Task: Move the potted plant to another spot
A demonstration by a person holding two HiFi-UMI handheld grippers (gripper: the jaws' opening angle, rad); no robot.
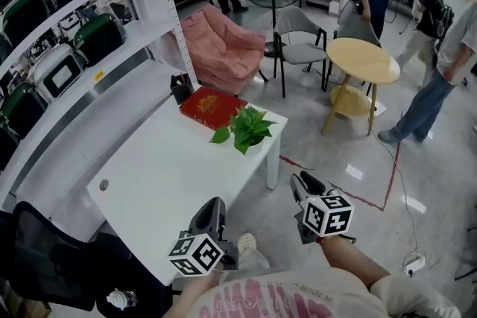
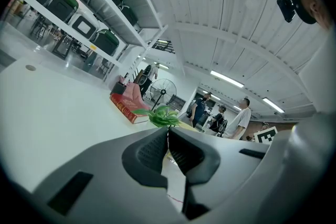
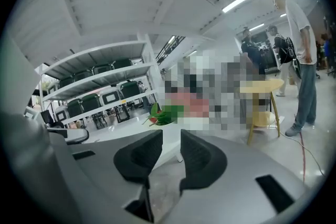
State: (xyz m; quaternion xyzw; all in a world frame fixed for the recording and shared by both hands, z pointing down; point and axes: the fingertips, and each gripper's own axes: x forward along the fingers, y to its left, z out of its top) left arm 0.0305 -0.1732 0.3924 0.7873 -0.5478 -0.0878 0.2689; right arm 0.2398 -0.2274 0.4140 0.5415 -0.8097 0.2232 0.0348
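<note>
1. The pot itself is hidden beneath the bright green leaves of the potted plant [image 1: 246, 128], which sits at the far corner of the white table [image 1: 149, 182], just beside a red book [image 1: 211, 106].
2. My left gripper [image 2: 168, 136] is pressed together and empty; my right gripper [image 3: 170, 149] is narrowly parted and holds nothing.

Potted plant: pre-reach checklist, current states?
1. Potted plant in view at the table far corner: ok.
2. Pot's grip point visible: cannot tell, leaves cover it.
3. Gap to the red book: cannot tell, leaves overlap it.
4. Left gripper jaws apart: not ok, together.
5. Right gripper jaws wide enough: probably not ok, narrow gap, nothing between.
6. Bare tabletop for a new spot: ok.
</note>
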